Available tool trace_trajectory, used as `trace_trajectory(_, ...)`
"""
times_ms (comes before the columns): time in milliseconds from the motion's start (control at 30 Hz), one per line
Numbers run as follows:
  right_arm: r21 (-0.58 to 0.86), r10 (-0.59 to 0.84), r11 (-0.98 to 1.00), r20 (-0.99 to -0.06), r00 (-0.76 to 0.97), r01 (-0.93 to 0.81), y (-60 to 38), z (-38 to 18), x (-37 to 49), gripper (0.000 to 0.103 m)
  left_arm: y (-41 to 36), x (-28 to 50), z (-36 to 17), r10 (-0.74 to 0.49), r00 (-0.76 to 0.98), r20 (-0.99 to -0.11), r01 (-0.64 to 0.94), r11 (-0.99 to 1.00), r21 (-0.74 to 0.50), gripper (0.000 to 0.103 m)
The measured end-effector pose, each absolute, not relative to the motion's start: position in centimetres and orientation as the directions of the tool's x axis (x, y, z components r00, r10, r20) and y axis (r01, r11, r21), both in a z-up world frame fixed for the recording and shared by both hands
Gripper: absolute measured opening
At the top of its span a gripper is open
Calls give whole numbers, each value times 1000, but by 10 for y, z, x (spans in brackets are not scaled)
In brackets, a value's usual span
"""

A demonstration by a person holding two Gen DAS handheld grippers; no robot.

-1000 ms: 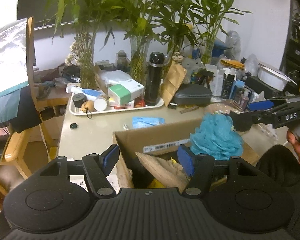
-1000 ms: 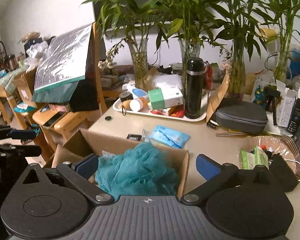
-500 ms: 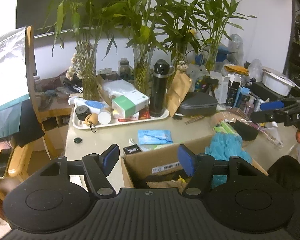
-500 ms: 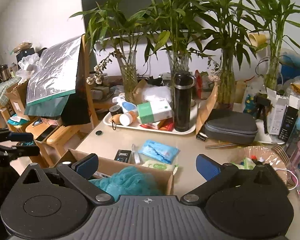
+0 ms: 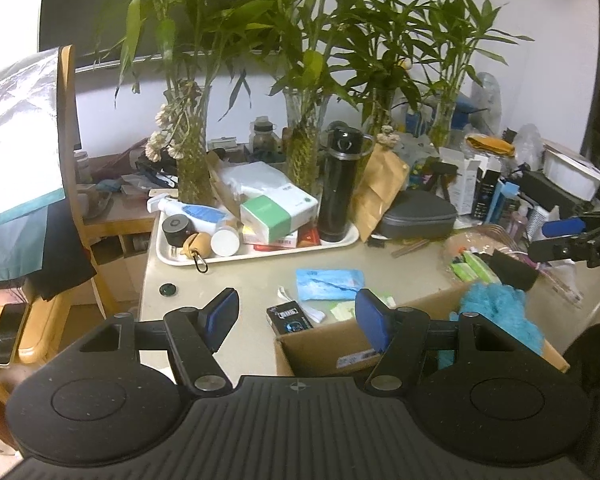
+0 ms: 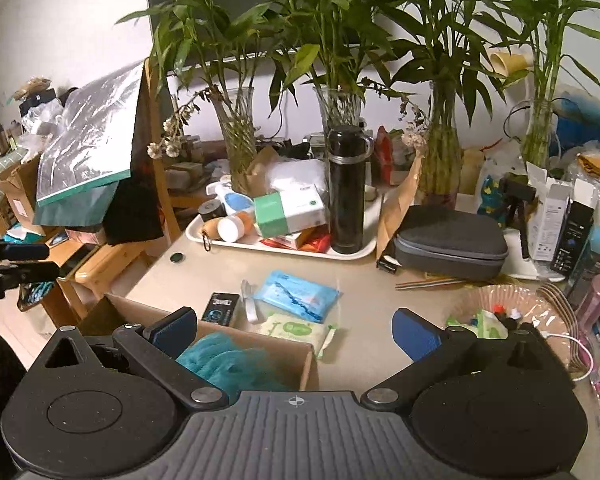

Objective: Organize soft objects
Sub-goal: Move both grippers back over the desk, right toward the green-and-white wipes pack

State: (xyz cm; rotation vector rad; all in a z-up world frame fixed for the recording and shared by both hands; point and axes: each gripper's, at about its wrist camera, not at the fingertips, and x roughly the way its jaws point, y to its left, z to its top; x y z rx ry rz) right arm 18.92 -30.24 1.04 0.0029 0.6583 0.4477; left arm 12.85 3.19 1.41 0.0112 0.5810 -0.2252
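The fluffy teal mesh bath pouf [image 6: 228, 364] sits inside the open brown cardboard box [image 6: 300, 354] (light, springy, best pinched by its bunched netting), while the left gripper [image 5: 296, 322] and right gripper [image 6: 296, 334] both gape with nothing between their pads.

Fluffy mesh puff [image 6: 228, 364]; matt cardboard box [image 6: 260, 346]; glossy black flask [image 6: 346, 196].
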Motion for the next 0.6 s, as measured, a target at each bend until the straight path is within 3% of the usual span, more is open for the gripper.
trace_trajectory(600, 98, 337, 924, -670, 662, -371, -295, -17, 246, 103, 44, 183, 6, -204, 808, -553, 206, 977, -59, 64)
